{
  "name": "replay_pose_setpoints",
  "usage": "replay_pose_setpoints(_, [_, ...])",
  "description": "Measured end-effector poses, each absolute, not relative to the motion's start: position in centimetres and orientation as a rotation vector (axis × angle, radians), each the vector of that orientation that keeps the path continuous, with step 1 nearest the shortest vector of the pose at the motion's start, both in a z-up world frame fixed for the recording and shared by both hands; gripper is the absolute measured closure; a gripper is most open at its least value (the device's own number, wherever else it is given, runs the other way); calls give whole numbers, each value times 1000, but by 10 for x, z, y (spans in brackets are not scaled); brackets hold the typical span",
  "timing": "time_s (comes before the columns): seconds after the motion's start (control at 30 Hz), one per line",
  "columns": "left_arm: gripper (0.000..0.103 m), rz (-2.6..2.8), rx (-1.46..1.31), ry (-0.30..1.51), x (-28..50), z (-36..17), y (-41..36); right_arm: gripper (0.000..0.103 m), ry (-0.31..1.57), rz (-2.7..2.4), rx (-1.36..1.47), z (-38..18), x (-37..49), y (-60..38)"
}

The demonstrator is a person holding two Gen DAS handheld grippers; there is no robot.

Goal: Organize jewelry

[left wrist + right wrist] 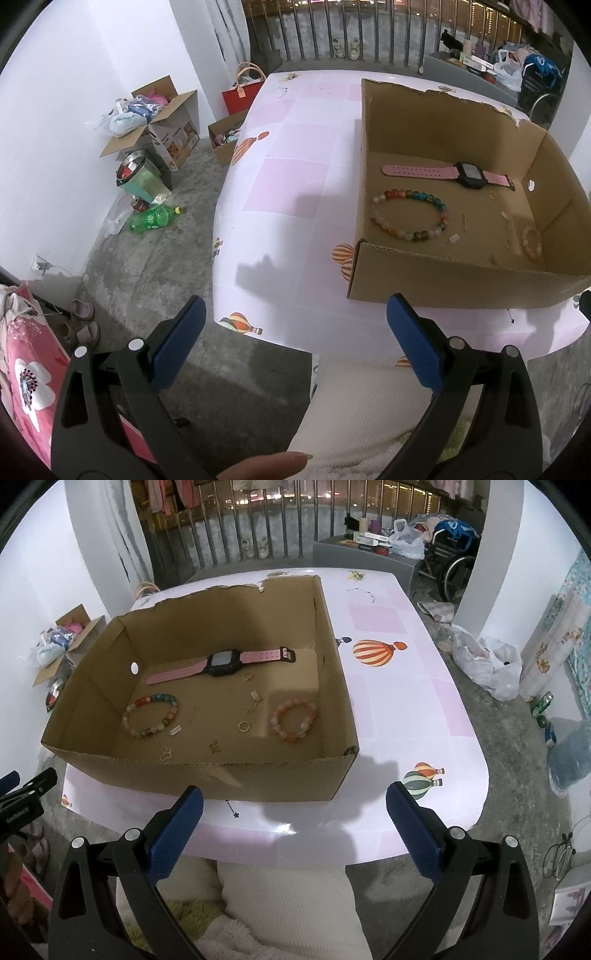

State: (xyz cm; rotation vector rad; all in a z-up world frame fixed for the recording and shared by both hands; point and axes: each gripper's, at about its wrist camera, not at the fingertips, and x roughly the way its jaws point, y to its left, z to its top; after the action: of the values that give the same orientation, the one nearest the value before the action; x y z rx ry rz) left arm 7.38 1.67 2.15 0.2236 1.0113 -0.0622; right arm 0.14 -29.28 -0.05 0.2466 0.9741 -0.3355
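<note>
Both hand-held grippers are held released, empty, short of the worktop's [406, 716] near edge: left hand-held gripper [295, 325], right hand-held gripper [294, 812].

A torn-rimmed cardboard box [207, 779] is seen on the pink balloon-print cover. Inside it: a pink-strapped watch [221, 663] toward 12 o'clock, a multicoloured bead bracelet [150, 716] toward 9 o'clock, a peach bead bracelet [294, 720] toward 3 o'clock, a small gold ring [243, 726] between the bracelets.

In the left wrist view the peach bracelet is half hidden behind the box wall; the right wrist view shows it whole. A green bottle [155, 220] on the floor is shown only by the left view, a wheelchair [452, 566] clearly only by the right.
</note>
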Motion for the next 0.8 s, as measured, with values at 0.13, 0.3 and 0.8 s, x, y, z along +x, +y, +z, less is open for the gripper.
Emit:
replay_pose_setpoints(0.13, [8,-63,223,1013,74,21,17,7,974,-336,247,-1,1,-293])
replay_pose_setpoints(0.3, [8,-62,225,1009,74,22,16,7,968,-333,240,0,1,-291])
replay_pose_setpoints(0.8, [8,-62,227,1005,74,23,15,7,970,-332,240,0,2,-292])
